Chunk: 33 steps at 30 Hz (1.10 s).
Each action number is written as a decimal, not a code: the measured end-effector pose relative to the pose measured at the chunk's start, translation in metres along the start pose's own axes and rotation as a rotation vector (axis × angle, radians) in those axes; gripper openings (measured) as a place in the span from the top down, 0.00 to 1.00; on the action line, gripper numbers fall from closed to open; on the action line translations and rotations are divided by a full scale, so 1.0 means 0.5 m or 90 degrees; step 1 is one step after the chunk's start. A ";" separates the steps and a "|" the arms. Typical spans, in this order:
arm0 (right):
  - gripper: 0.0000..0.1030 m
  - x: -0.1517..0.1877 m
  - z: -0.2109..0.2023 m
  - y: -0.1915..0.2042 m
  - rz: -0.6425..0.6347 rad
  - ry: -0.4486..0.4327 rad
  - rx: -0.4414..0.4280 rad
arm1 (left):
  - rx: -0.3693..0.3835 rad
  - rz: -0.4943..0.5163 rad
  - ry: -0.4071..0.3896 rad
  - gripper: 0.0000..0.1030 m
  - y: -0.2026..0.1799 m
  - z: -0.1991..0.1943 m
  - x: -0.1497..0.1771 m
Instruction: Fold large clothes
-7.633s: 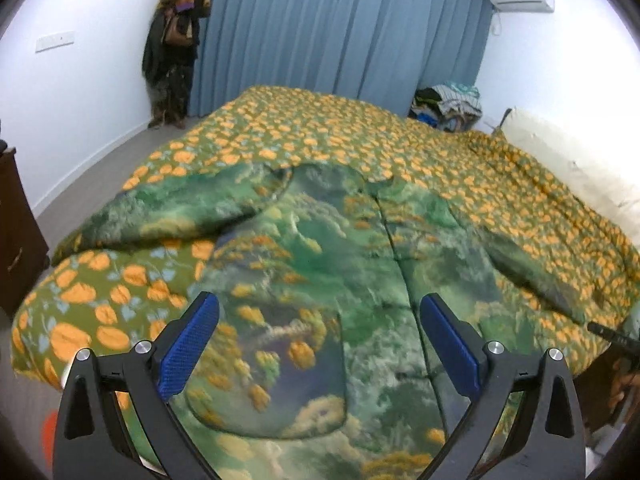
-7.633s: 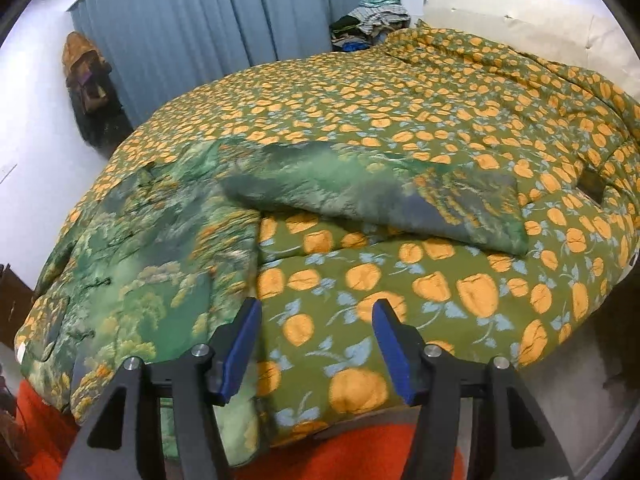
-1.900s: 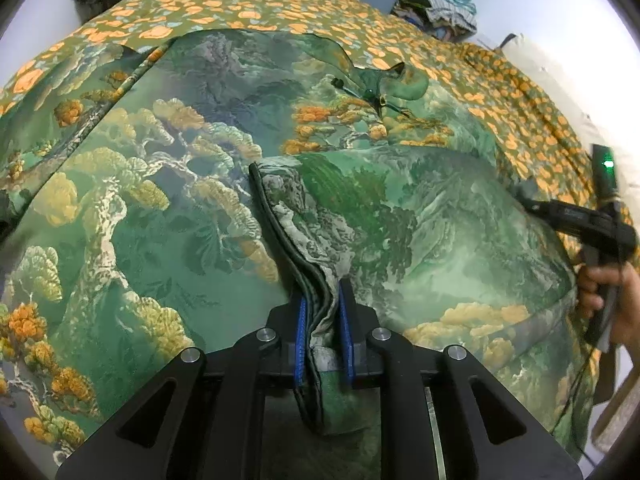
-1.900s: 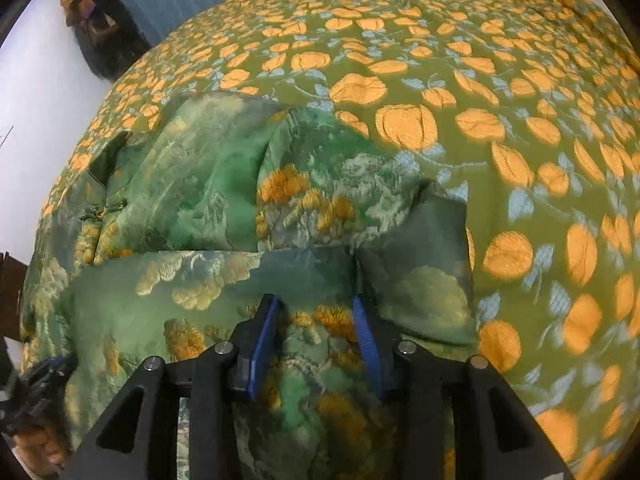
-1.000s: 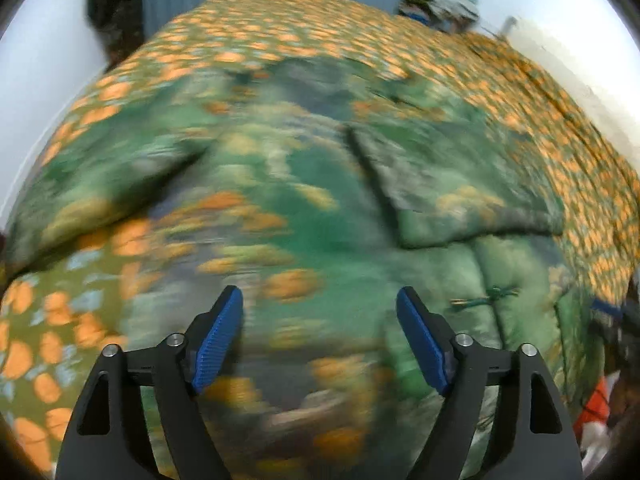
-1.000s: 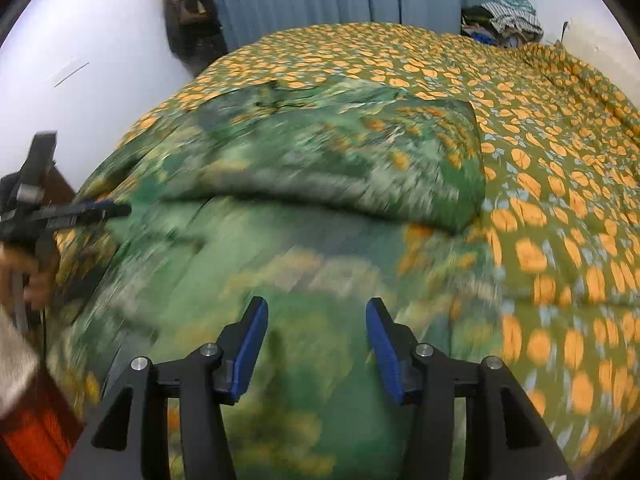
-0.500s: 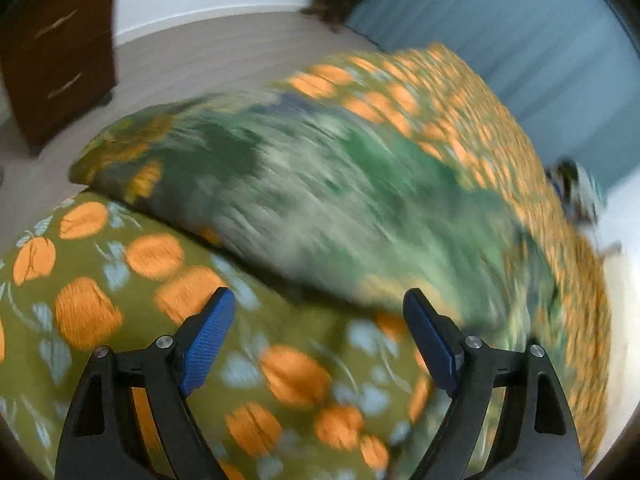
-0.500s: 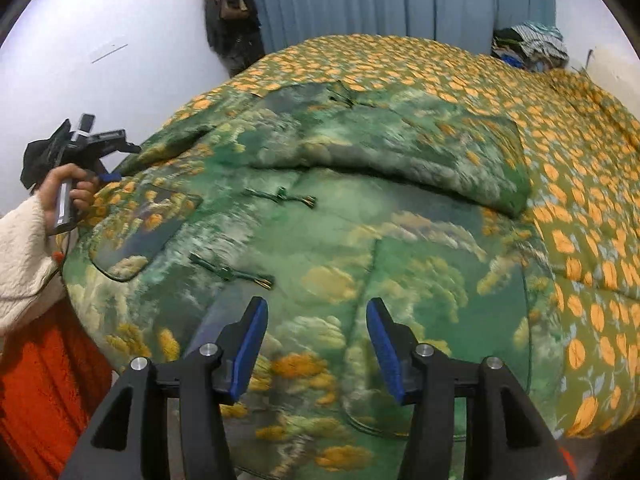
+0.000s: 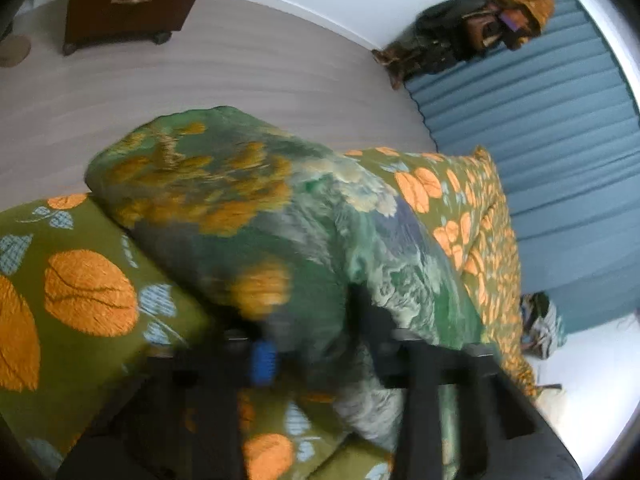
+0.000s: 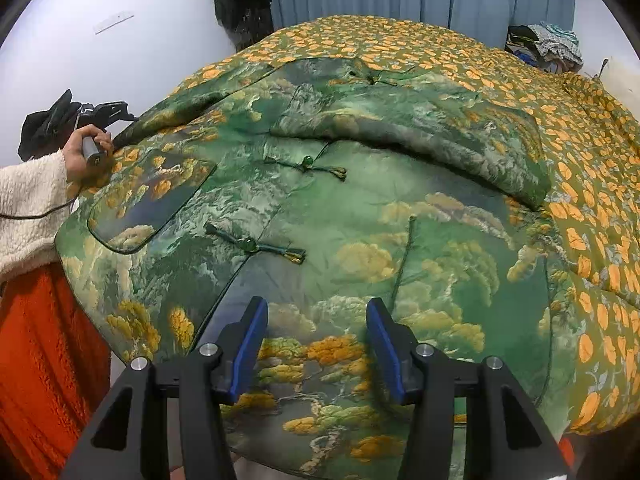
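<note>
Since the frame a second ago the left hand-held gripper (image 9: 316, 356) has swung away from the middle of the jacket (image 10: 360, 208) out to its left sleeve (image 9: 240, 208), and its jaws, then wide apart, are closing with the sleeve's padded cloth between them. That view is blurred, so I cannot tell whether the pads are pressing the cloth yet. In the right wrist view the person's hand (image 10: 86, 152) now holds that tool at the sleeve, where a second ago it hovered off the bed's edge.

The right hand-held gripper (image 10: 316, 344) hangs about half open over the jacket's hem and has hold of nothing.

The jacket lies front up on the bed (image 10: 580, 128), spread over the green quilt with the orange fruit print. Its right sleeve (image 10: 420, 128) is already folded across the chest, under the collar. The left sleeve still points outward toward the bed's side, near the floor (image 9: 200, 64).

My reading is that the second sleeve fold is the step in hand. The next move calls for a firm pinch on the cuff end, then a lift and a carry across the chest so this sleeve lies over the other one. The padding is thick and may spring back or slip from a shallow grip.

No brand, label or readable writing shows anywhere.
</note>
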State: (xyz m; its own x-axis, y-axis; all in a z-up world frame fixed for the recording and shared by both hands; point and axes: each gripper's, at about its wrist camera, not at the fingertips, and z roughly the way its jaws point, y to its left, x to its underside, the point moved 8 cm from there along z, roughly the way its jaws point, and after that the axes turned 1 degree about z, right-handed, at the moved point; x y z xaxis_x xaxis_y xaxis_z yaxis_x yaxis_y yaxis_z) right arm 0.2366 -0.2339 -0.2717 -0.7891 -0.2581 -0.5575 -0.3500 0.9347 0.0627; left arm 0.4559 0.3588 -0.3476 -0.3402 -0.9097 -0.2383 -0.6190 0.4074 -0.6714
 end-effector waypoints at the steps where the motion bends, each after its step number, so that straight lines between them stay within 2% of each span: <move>1: 0.49 0.000 0.001 0.005 -0.002 -0.002 -0.003 | 0.008 -0.001 0.001 0.84 0.001 -0.005 -0.001; 3: 0.49 -0.001 0.000 0.014 -0.008 -0.006 -0.007 | -0.002 0.029 -0.015 0.86 -0.019 -0.032 -0.002; 5: 0.49 -0.003 -0.003 0.019 -0.011 -0.012 -0.014 | -0.031 0.099 -0.042 0.87 -0.074 -0.057 -0.003; 9: 0.49 -0.004 -0.015 0.021 -0.011 -0.031 -0.025 | -0.070 0.289 -0.119 0.88 -0.215 -0.138 0.014; 10: 0.49 -0.005 -0.019 0.019 -0.007 -0.035 -0.028 | -0.081 0.375 -0.158 0.88 -0.284 -0.172 0.038; 11: 0.49 -0.005 -0.023 0.017 -0.002 -0.041 -0.030 | -0.086 0.432 -0.183 0.88 -0.324 -0.189 0.054; 12: 0.49 -0.005 -0.027 0.013 0.002 -0.046 -0.032 | -0.087 0.514 -0.217 0.88 -0.385 -0.215 0.093; 14: 0.49 -0.004 -0.035 0.004 0.014 -0.056 -0.033 | -0.070 0.634 -0.250 0.88 -0.472 -0.240 0.166; 16: 0.49 -0.002 -0.041 -0.008 0.029 -0.062 -0.033 | -0.045 0.742 -0.263 0.88 -0.543 -0.251 0.256; 18: 0.49 0.000 -0.050 -0.022 0.046 -0.071 -0.032 | -0.023 0.860 -0.263 0.88 -0.599 -0.251 0.383; 19: 0.49 0.000 -0.055 -0.028 0.050 -0.075 -0.032 | -0.016 0.889 -0.260 0.88 -0.607 -0.250 0.419; 20: 0.49 0.001 -0.063 -0.037 0.057 -0.083 -0.028 | -0.006 0.944 -0.252 0.88 -0.618 -0.240 0.490; 23: 0.49 0.003 -0.078 -0.062 0.076 -0.095 -0.020 | 0.000 1.043 -0.203 0.85 -0.614 -0.194 0.630; 25: 0.49 0.006 -0.084 -0.077 0.091 -0.098 -0.018 | -0.015 1.079 -0.137 0.71 -0.581 -0.151 0.709; 26: 0.49 0.007 -0.087 -0.087 0.101 -0.099 -0.016 | -0.022 1.083 -0.093 0.63 -0.557 -0.126 0.738; 27: 0.49 0.008 -0.088 -0.096 0.109 -0.098 -0.015 | -0.025 1.077 -0.037 0.48 -0.528 -0.109 0.769; 28: 0.49 0.008 -0.089 -0.101 0.114 -0.098 -0.014 | -0.030 1.064 0.016 0.46 -0.499 -0.092 0.788; 30: 0.49 0.005 -0.091 -0.120 0.130 -0.096 -0.011 | -0.034 1.030 0.079 0.46 -0.448 -0.081 0.803; 33: 0.49 -0.023 -0.090 -0.141 0.137 -0.096 -0.021 | -0.018 0.975 0.121 0.38 -0.399 -0.118 0.791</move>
State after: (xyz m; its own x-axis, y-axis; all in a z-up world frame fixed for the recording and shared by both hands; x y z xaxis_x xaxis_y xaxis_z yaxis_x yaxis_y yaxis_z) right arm 0.2478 -0.3077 -0.2324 -0.7635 -0.0130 -0.6457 -0.2008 0.9550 0.2182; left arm 0.4031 -0.0778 -0.2665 -0.7221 0.3888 -0.5722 0.3830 0.9135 0.1374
